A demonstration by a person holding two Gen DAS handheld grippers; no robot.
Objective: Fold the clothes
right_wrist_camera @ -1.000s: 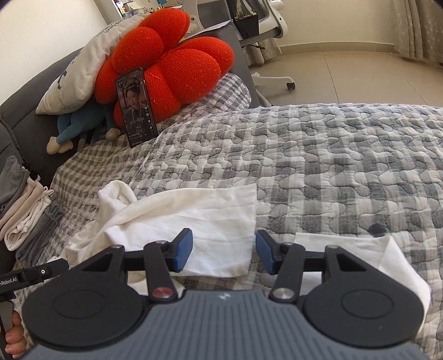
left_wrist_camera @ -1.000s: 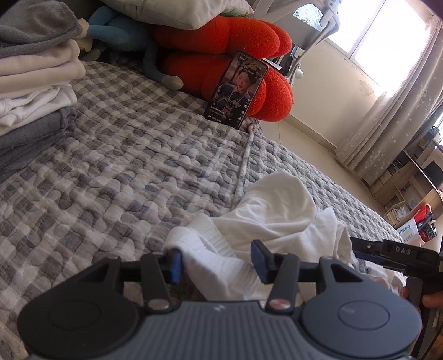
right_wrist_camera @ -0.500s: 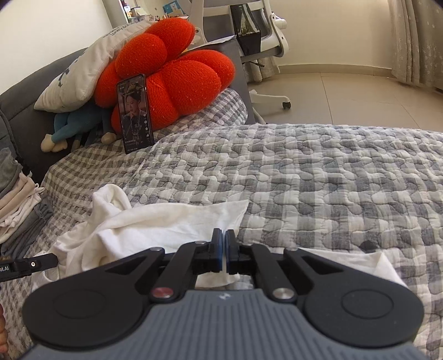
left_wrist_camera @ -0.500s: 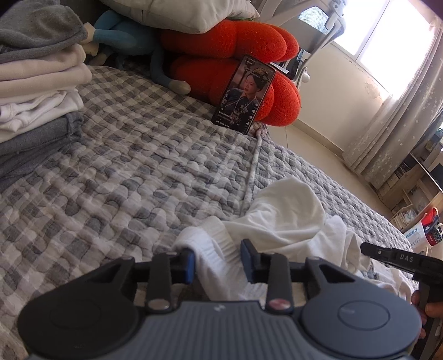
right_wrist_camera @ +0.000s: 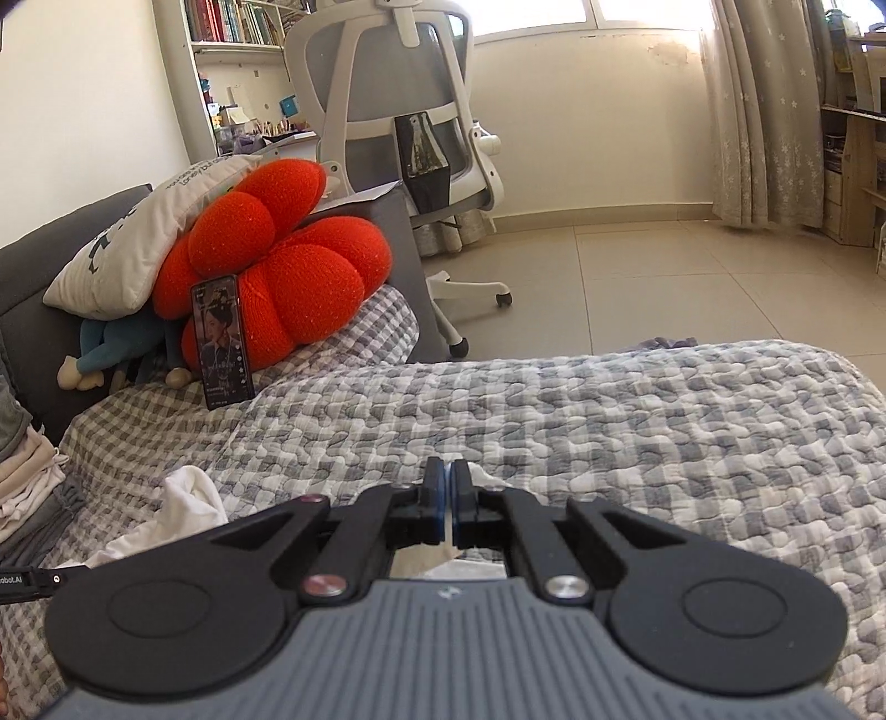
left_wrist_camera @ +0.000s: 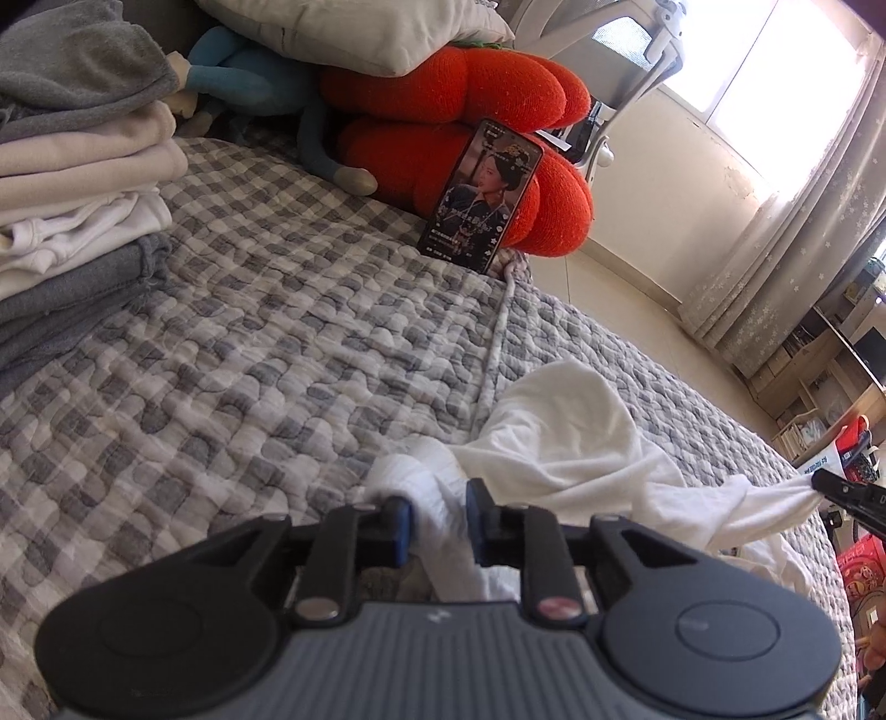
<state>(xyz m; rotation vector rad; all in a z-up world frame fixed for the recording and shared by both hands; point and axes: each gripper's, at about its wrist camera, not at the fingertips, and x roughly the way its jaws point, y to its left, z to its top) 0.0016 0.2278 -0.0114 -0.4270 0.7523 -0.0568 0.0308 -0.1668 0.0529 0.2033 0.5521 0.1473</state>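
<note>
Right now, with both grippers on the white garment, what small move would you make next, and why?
Probably draw the two grippers apart. The left gripper pinches a bunched fold of the white garment, the right gripper is shut on another edge, and the cloth between them lies crumpled on the checked quilt, so spreading should flatten it.

A grey-and-white checked quilt point(left_wrist_camera: 232, 354) covers the bed. At its head a red knotted cushion point(right_wrist_camera: 288, 277) sits under a pale pillow point(right_wrist_camera: 138, 243), with a phone point(left_wrist_camera: 480, 196) propped upright against the cushion, its screen lit. A blue plush toy point(left_wrist_camera: 260, 83) lies beside them. Beyond the bed stand a white office chair point(right_wrist_camera: 404, 111), a bookshelf point(right_wrist_camera: 232, 33) and star-patterned curtains point(right_wrist_camera: 758, 111) over a tiled floor point(right_wrist_camera: 664, 282).
</note>
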